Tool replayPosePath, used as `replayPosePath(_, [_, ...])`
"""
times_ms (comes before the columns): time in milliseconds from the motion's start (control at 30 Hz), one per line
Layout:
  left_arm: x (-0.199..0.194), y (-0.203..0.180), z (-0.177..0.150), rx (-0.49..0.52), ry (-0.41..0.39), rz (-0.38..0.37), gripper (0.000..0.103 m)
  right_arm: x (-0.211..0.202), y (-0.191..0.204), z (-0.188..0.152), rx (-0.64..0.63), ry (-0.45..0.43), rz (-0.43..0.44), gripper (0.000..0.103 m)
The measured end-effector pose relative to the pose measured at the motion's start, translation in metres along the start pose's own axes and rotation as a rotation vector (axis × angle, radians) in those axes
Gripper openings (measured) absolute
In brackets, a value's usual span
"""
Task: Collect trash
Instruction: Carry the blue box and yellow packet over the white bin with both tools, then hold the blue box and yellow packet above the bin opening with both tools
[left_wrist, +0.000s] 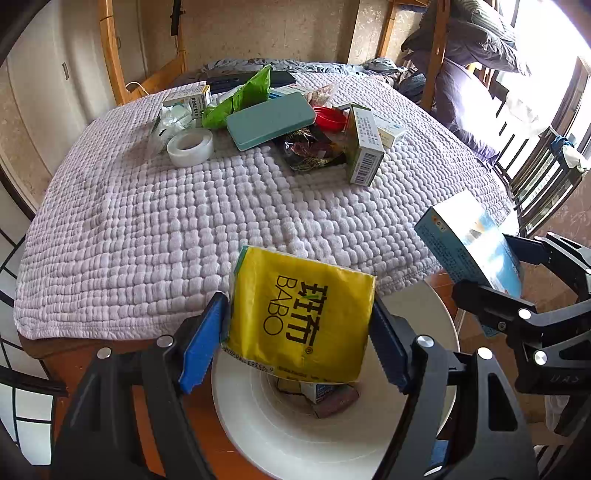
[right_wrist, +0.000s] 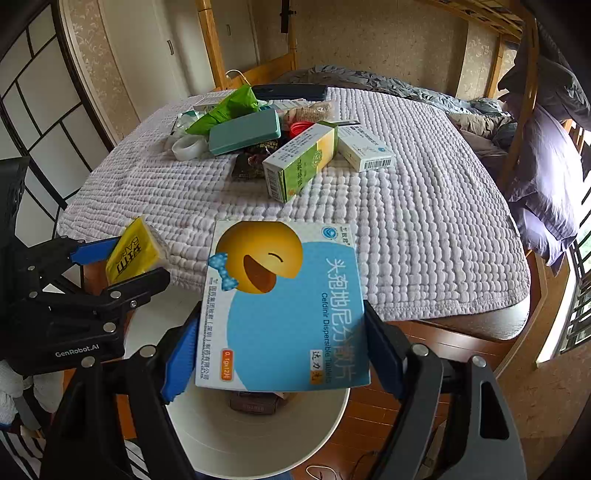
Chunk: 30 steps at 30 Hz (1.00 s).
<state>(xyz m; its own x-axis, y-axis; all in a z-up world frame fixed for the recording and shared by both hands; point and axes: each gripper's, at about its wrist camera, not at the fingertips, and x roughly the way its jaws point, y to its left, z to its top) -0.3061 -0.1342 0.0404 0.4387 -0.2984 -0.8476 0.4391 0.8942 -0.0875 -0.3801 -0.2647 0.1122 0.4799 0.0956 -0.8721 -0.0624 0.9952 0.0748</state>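
Mostly hidden under the yellow tissue pack (left_wrist: 301, 314) and the blue medicine box (right_wrist: 284, 310): contents of the white bin (left_wrist: 295, 435). Bin rim cut off at bottom edge. Small print on far boxes (left_wrist: 364, 146) too tiny to read.

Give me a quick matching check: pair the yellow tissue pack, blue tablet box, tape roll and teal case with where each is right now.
Things:
1. yellow tissue pack
2. blue tablet box
3. tape roll
4. teal case

Places:
A. propped on the clutter pile
B. in the right gripper, over the white bin
C. flat on the quilt, left of the pile
D. in the left gripper

Pairs: 1-D, 2-B, 3-C, 4-A
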Motion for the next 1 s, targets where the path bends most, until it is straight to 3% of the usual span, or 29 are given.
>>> replayPosePath(1000, [0.014, -0.01, -0.051, -0.053, 0.093, 0.004, 0.076, 0.015, 0.009, -0.05, 0.075, 0.083, 0.002, 0.078])
